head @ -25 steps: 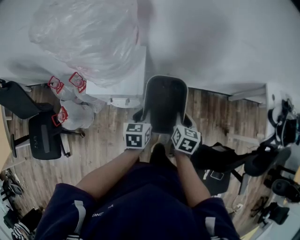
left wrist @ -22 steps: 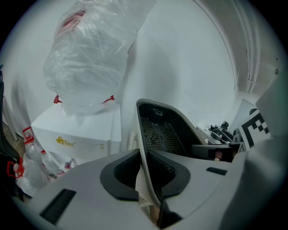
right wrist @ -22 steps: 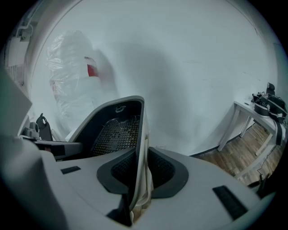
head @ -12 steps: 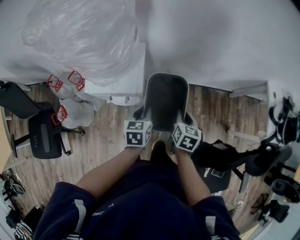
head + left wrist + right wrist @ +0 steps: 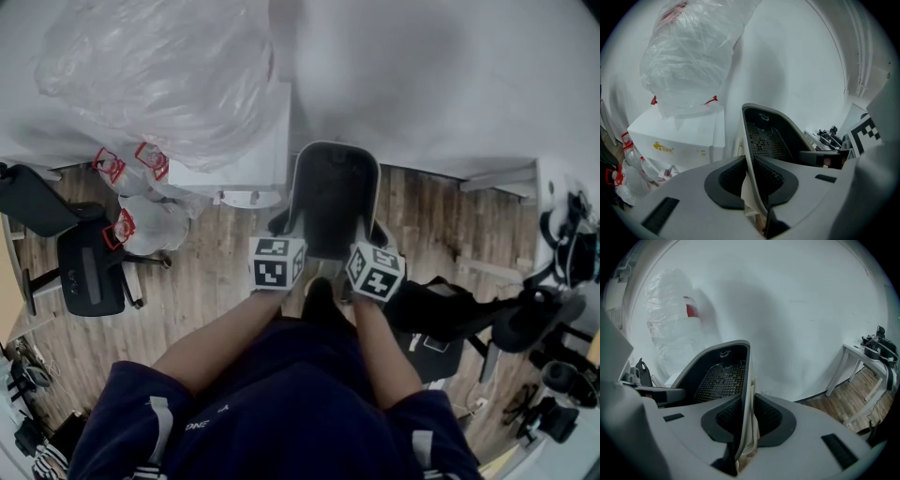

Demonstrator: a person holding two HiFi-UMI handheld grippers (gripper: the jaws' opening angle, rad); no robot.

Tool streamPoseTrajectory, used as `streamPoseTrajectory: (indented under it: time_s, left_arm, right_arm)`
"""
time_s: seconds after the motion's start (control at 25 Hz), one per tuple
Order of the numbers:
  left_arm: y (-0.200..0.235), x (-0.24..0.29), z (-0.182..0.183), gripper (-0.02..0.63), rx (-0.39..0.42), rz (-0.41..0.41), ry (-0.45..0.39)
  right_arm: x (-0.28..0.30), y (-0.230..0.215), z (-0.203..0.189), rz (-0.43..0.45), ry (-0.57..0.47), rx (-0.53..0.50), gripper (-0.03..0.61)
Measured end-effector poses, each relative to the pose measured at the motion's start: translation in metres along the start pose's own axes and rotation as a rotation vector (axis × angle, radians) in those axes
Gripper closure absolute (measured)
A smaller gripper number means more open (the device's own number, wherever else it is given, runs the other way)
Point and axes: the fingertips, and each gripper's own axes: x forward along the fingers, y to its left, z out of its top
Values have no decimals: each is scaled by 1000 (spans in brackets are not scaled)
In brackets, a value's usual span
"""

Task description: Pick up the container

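Far left: clear plastic bag point(image 5: 159, 75) on a white box point(image 5: 248, 155), not involved; left gripper point(image 5: 751, 180) nearly closed, pads pinching the left wall of the container point(image 5: 333, 202); container in front of the person, apparently clear of the wood floor point(image 5: 216, 281), mesh inside showing; right gripper point(image 5: 746, 420) clamped likewise on the right wall. Step judged: pick-up made, load in hand; next move calls for both hands travelling together, lest the thin walls slip.

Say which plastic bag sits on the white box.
The large clear bag, resting atop the white box; the smaller bags lie on the floor beside it.
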Motion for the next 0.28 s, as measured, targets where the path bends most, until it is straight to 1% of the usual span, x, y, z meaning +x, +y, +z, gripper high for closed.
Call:
streamPoseTrajectory:
  time_s: [0.28]
  left_arm:
    - [2,5,2,546,1,-3,2]
  right_arm:
    - [5,-1,2,-7,8,-3,505]
